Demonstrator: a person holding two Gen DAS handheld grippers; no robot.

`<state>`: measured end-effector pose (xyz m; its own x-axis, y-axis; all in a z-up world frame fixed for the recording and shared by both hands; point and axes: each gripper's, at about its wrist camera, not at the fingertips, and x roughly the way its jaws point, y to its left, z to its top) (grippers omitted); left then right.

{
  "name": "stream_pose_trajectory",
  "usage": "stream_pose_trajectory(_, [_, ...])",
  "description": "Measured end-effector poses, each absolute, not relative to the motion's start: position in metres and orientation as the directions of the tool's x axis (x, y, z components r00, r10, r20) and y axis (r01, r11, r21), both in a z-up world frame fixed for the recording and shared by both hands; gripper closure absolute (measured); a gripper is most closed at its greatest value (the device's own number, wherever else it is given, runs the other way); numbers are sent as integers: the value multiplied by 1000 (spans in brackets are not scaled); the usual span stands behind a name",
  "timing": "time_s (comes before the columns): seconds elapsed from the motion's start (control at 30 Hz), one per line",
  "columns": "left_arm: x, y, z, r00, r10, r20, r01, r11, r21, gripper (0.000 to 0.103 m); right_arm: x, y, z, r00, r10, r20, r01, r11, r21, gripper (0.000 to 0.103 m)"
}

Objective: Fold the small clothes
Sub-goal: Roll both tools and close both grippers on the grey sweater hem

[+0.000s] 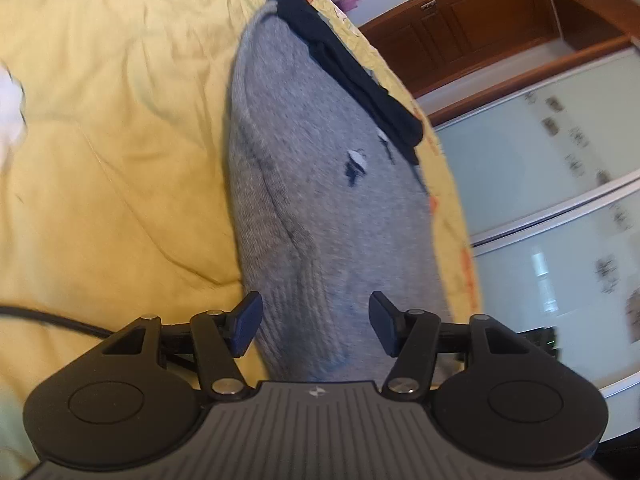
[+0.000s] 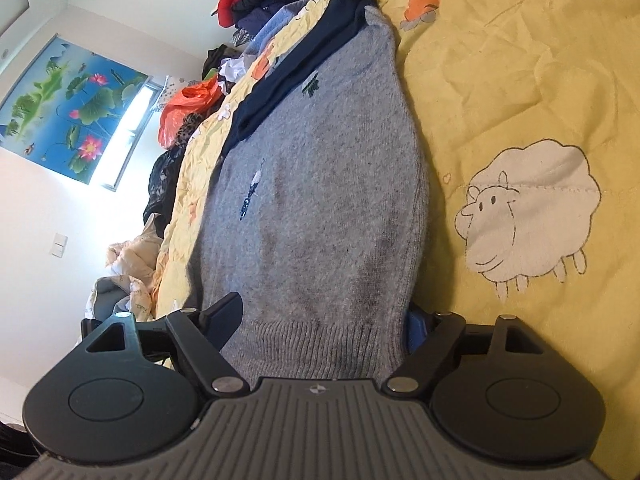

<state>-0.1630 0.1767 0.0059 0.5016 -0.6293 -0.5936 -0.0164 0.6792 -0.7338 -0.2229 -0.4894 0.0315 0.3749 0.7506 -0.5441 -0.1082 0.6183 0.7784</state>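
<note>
Left gripper point(image 1: 315, 326) and right gripper point(image 2: 320, 322), jaws spread, straddle the grey sweater point(image 2: 320, 184) hem on the yellow bedspread point(image 2: 520, 92).

Bright daylight, fisheye warp, slight blur.

Fuzzy grey knit sweater point(image 2: 320, 200), ribbed at the hem, trimmed with smoother dark navy cloth point(image 2: 280, 76). Soft, crinkled, quilted yellow bedspread point(image 2: 500, 80) printed with a matt white sheep point(image 2: 532, 212). Matt black plastic on left gripper point(image 1: 316, 326) and right gripper point(image 2: 324, 330), with shiny metal rivets. Glossy brown wood cabinet point(image 1: 480, 20); frosted glass panels point(image 1: 520, 152).
</note>
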Motion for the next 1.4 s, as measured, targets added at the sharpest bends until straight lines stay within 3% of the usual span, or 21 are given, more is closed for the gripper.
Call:
stream_pose_trajectory(0.03, [-162,176,9,497,-595,-632,-17,722,-692,44,-223,-490,32,374,749,-547,-108,621,776,23])
stream_pose_trajectory(0.3, [-164,174,10,486,-587,-648,-6,739,-673,44,-222,-488,32,373,750,-547,-116,622,774,23])
stream_pose_trajectory(0.37, [-166,176,10,488,-581,-651,-13,741,-672,50,-222,-489,31,374,745,-552,-117,628,769,27])
stream_pose_trajectory(0.4, [-166,175,10,489,-573,-658,-17,748,-664,54,-222,-489,31,374,743,-555,-116,631,767,31])
stream_pose_trajectory(0.47, [-166,177,9,488,-551,-677,-32,764,-645,74,-221,-490,28,377,734,-564,-108,640,761,43])
stream_pose_trajectory(0.5, [-166,177,7,486,-537,-690,-44,773,-632,82,-220,-489,25,374,724,-579,-98,652,752,61])
stream_pose_trajectory(0.53, [-165,176,5,484,-515,-708,-55,789,-612,98,-219,-488,21,364,710,-603,-90,671,736,86])
stream_pose_trajectory(0.57, [-166,177,4,492,-509,-706,-52,793,-607,98,-218,-488,17,368,712,-598,-89,667,740,89])
stream_pose_trajectory(0.67, [-170,173,11,497,-492,-715,-33,813,-582,99,-218,-486,24,377,706,-600,-118,679,725,89])
stream_pose_trajectory(0.8, [-189,181,38,541,-532,-651,44,791,-610,99,-223,-507,56,433,685,-586,-160,698,698,91])
stream_pose_trajectory(0.93, [-189,201,16,501,-464,-730,-54,826,-562,99,-224,-531,37,414,657,-630,-66,712,699,91])
stream_pose_trajectory(1.0, [-189,202,8,498,-477,-724,-61,814,-578,99,-225,-520,24,378,673,-635,-61,703,708,90])
stream_pose_trajectory(1.17, [-186,190,12,477,-479,-737,-22,832,-554,98,-229,-511,15,371,727,-578,-65,641,765,79])
stream_pose_trajectory(1.23, [-185,190,11,473,-486,-735,-19,828,-560,97,-230,-513,16,374,738,-561,-65,624,778,67])
stream_pose_trajectory(1.4, [-179,187,6,482,-517,-708,-25,799,-601,95,-230,-514,17,372,755,-541,-63,601,797,59])
